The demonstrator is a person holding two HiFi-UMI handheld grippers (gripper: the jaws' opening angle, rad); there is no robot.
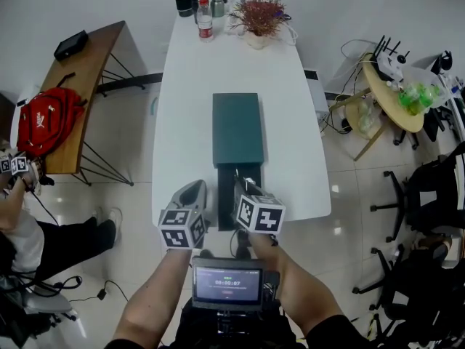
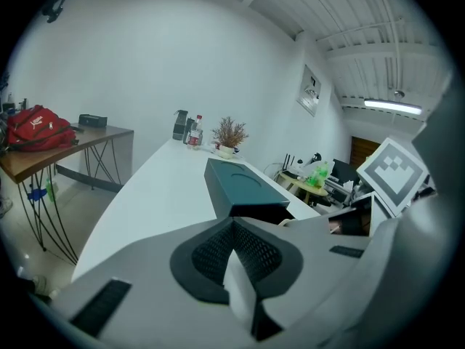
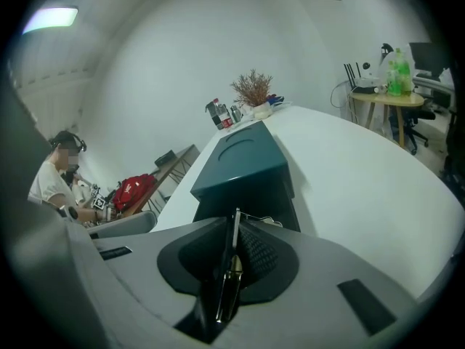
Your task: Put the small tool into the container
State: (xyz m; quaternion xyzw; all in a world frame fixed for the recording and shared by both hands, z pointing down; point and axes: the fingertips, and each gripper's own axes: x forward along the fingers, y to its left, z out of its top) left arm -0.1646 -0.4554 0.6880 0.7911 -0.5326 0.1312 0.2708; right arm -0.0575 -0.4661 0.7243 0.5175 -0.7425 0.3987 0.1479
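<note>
A dark green container (image 1: 235, 128) lies lengthwise on the white table (image 1: 290, 122), and its drawer (image 1: 248, 174) is pulled out toward me. My right gripper (image 1: 240, 186) hangs over the open drawer (image 3: 270, 208), shut on a thin dark small tool (image 3: 230, 269) with a brass part, which stands edge-on between the pads. My left gripper (image 1: 197, 189) rests just left of the drawer, beside the container (image 2: 243, 186); its pads (image 2: 211, 249) meet and hold nothing. From the right gripper view the left gripper (image 3: 125, 226) shows low at the left.
Bottles (image 1: 205, 19) and a dried plant (image 1: 257, 13) stand at the table's far end. A wooden side table with a red bag (image 1: 46, 119) and a seated person (image 1: 18, 220) are at the left. A round table (image 1: 396, 93) and office chairs (image 1: 429, 195) are at the right.
</note>
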